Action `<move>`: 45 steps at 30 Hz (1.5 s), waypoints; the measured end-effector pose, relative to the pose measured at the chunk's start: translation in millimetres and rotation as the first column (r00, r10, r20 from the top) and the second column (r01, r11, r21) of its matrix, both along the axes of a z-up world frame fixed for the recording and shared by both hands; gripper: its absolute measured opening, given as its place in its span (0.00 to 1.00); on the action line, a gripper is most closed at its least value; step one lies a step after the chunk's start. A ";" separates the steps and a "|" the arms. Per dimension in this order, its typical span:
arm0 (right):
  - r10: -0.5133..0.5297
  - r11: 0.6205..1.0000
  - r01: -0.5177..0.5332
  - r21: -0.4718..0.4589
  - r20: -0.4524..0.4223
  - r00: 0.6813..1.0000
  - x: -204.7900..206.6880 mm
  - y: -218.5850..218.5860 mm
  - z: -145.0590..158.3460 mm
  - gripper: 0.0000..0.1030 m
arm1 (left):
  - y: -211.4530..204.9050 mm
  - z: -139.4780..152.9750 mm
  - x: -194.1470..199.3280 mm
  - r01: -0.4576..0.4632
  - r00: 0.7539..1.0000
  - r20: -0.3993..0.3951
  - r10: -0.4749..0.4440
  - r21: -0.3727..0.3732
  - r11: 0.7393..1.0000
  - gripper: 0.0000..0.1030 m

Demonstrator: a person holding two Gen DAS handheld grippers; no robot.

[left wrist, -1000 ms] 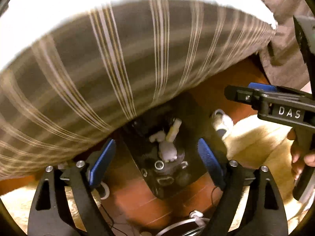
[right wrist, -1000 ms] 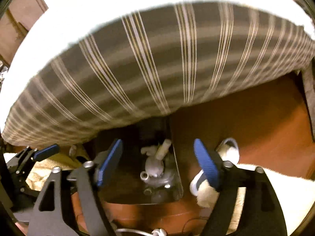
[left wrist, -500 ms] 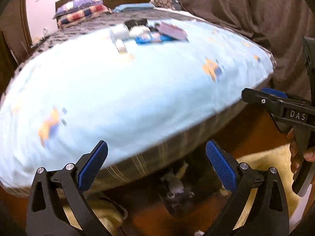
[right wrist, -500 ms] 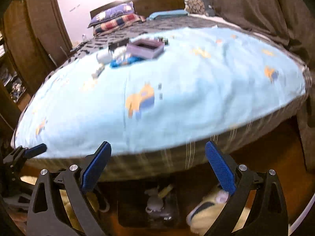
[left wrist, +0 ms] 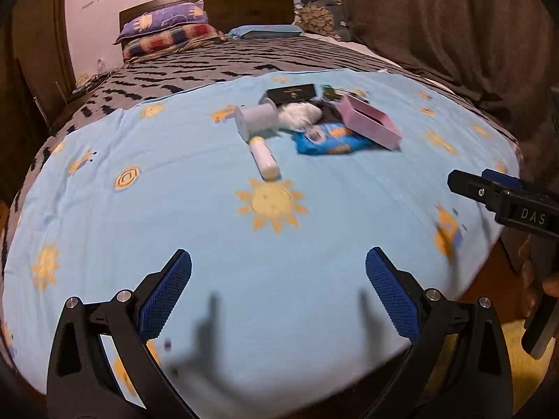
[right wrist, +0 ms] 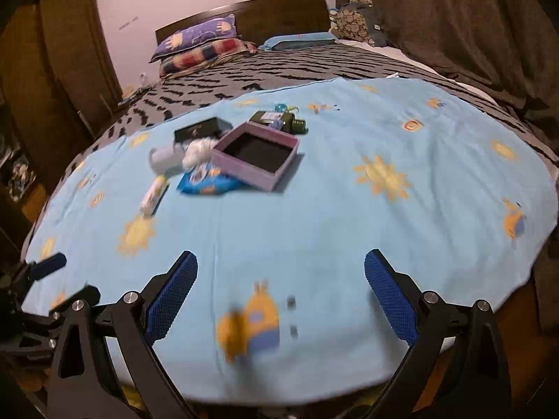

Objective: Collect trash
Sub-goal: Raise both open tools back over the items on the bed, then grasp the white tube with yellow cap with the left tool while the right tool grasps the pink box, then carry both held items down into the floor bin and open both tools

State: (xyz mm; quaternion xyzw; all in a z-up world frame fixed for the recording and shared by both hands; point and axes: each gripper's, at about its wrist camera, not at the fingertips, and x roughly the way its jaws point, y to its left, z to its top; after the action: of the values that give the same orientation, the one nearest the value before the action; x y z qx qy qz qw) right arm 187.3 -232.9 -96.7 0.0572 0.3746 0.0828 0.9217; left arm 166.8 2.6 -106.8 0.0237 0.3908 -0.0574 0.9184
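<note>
A cluster of trash lies on the light blue sheet (left wrist: pixel 209 244) in the middle of the bed: a pink open box (left wrist: pixel 370 124) (right wrist: pixel 256 155), a blue snack wrapper (left wrist: pixel 328 141) (right wrist: pixel 206 183), a white tube (left wrist: pixel 265 162) (right wrist: pixel 153 193), a white roll (left wrist: pixel 256 120), crumpled white tissue (left wrist: pixel 298 115) (right wrist: pixel 199 148), a black box (left wrist: pixel 290 94) (right wrist: pixel 201 129) and a dark green item (right wrist: pixel 286 122). My left gripper (left wrist: pixel 277 296) is open and empty over the sheet's near edge. My right gripper (right wrist: pixel 281 296) is open and empty, well short of the cluster; it shows at right in the left wrist view (left wrist: pixel 503 199).
Pillows (left wrist: pixel 167 31) and a dark headboard (left wrist: pixel 244 3) stand at the far end. Brown curtains (left wrist: pixel 454 17) hang on the right. A wooden wardrobe (right wrist: pixel 59 52) stands on the left. Cream rug (left wrist: pixel 524 356) lies on the floor by the bed's near right corner.
Both grippers have risen from floor level, where they faced a dark trash bin under the bed's edge, to above the bed. The trash cluster has come into view. Both stay open.
</note>
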 end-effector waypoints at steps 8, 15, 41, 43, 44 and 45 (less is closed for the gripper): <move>-0.015 0.999 0.017 0.047 -0.036 0.999 65.4 25.2 -5.2 0.94 | 2.0 -11.3 56.5 -0.007 1.000 -0.022 0.007 0.024 1.000 0.91; -0.050 0.993 0.058 0.098 -0.080 0.996 115.7 42.0 -10.7 0.94 | 12.1 -16.7 93.5 -0.022 0.999 -0.028 0.022 0.000 1.000 0.81; -0.019 0.999 0.020 0.032 -0.057 0.998 95.0 32.3 -10.3 0.80 | 1.6 -23.9 93.1 0.073 0.994 -0.078 -0.076 -0.045 0.996 0.18; -0.016 1.000 0.017 0.021 -0.042 0.999 78.2 25.3 -5.4 0.80 | -3.6 -20.9 77.2 0.089 0.993 -0.070 -0.092 -0.037 0.995 0.18; -0.015 1.000 0.015 0.011 -0.032 0.999 67.2 21.8 -2.4 0.80 | -6.5 -18.6 68.1 0.097 0.993 -0.065 -0.099 -0.035 0.995 0.18; -0.012 1.000 0.012 0.003 -0.023 1.000 56.4 19.1 -0.1 0.80 | -8.6 -16.3 60.3 0.102 0.993 -0.058 -0.104 -0.034 0.994 0.18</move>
State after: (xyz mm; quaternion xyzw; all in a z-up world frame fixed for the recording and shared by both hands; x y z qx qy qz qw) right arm 243.7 -213.8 -96.8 0.0617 0.3846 0.0770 0.9178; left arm 227.0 -6.0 -123.1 0.0280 0.4155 -0.1112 0.9023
